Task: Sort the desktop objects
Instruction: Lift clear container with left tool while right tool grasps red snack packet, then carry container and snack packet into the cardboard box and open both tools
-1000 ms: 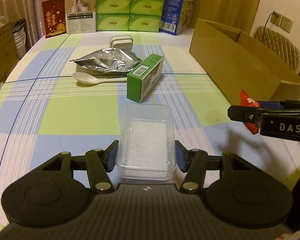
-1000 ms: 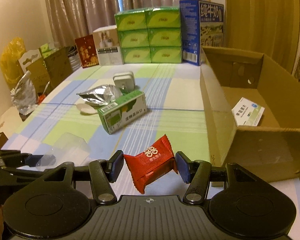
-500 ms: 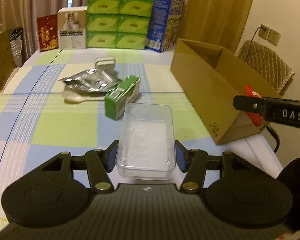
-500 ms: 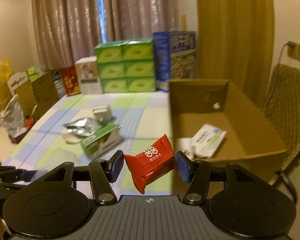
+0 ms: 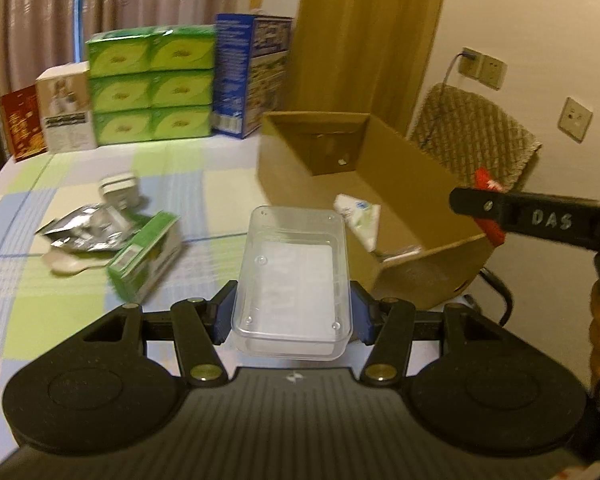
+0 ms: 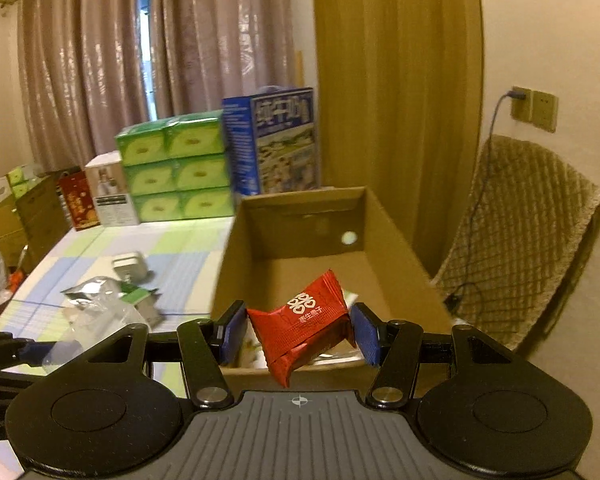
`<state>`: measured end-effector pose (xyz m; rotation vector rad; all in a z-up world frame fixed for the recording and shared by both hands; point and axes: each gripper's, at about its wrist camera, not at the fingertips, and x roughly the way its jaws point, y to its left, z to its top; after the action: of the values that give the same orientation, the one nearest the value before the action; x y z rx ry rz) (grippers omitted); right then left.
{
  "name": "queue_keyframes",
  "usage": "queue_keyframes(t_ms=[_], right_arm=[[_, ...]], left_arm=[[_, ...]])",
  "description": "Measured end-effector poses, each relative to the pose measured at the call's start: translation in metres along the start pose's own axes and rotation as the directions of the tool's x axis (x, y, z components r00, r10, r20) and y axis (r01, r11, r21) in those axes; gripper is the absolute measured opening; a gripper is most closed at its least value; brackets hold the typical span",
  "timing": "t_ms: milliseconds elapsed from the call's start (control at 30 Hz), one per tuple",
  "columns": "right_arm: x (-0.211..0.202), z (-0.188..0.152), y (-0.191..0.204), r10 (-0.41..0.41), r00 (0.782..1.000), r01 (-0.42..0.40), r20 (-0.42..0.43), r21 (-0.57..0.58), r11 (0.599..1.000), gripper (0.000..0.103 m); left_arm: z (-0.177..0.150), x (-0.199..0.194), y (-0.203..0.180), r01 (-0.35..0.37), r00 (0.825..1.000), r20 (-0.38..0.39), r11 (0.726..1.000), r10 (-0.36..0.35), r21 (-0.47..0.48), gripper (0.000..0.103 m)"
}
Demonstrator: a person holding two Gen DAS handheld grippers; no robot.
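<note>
Both claws part-open and gripping: left gripper clamping clear tray, right gripper pinching red packet. White pack lying in cardboard box at table's right edge; green carton, foil pouch, spoon, white adapter waiting mid-table.

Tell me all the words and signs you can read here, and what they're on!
"DAS": handwritten on the side of the right tool.
White double-happiness sign "囍": on the red snack packet; the small characters under it are too blurred to be sure of.
Blue carton: large characters along the top, too blurred to read.
Green boxes, white box, red card: print too blurred to read.
</note>
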<state>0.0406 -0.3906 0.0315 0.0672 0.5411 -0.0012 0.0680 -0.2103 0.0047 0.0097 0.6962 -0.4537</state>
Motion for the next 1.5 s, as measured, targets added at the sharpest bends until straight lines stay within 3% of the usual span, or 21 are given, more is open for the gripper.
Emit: queue_keyframes(t_ms=[233, 700, 1500], right_arm=[[0.002, 0.005, -0.029, -0.031, 1.0, 0.031, 0.003, -0.001, 1.0, 0.054], [0.024, 0.011, -0.059, -0.039, 0.999, 0.039, -0.012, 0.013, 0.999, 0.054], [0.06, 0.027, -0.081, -0.04, 0.998, 0.042, -0.043, 0.044, 0.998, 0.054]], left_arm=[[0.022, 0.017, -0.03, 0.045, 0.999, -0.002, 0.999, -0.045, 0.008, 0.052], [0.04, 0.045, -0.06, 0.063, 0.998, -0.015, 0.998, -0.063, 0.01, 0.052], [0.065, 0.107, -0.073, 0.104, 0.993, -0.057, 0.995, -0.104, 0.001, 0.052]])
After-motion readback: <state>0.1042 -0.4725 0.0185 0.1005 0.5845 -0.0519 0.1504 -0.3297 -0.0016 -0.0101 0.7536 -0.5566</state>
